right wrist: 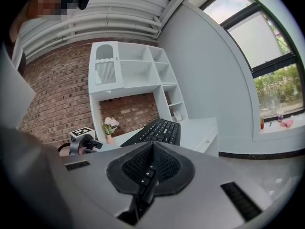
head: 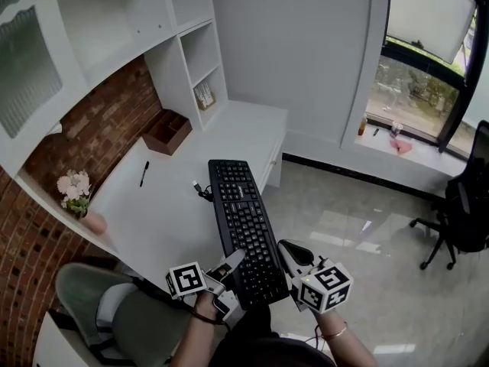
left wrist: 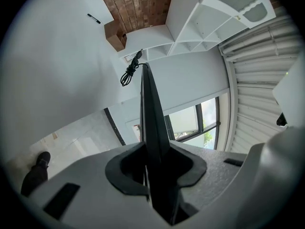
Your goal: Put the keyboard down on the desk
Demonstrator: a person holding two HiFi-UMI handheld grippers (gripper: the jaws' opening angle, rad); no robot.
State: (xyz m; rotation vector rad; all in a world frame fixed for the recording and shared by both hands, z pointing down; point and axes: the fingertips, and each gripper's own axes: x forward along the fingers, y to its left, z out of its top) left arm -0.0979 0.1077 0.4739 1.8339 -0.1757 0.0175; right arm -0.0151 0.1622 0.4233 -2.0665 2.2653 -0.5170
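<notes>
A black keyboard (head: 243, 224) hangs in the air over the front edge of the white desk (head: 164, 212), its far end reaching over the desktop. Its coiled cable (head: 202, 192) dangles at the far left corner. My left gripper (head: 233, 260) is shut on the near left edge, and in the left gripper view (left wrist: 155, 161) the keyboard (left wrist: 148, 109) runs edge-on between the jaws. My right gripper (head: 290, 252) is shut on the near right corner. In the right gripper view (right wrist: 150, 168), keys sit between the pads and the keyboard (right wrist: 159, 130) stretches ahead.
On the desk lie a black pen (head: 144, 173) and a brown open box (head: 167, 131); pink flowers (head: 74, 187) stand at its left end. White shelves rise behind. A grey-green chair (head: 114, 304) is below left, a black office chair (head: 458, 212) at the right.
</notes>
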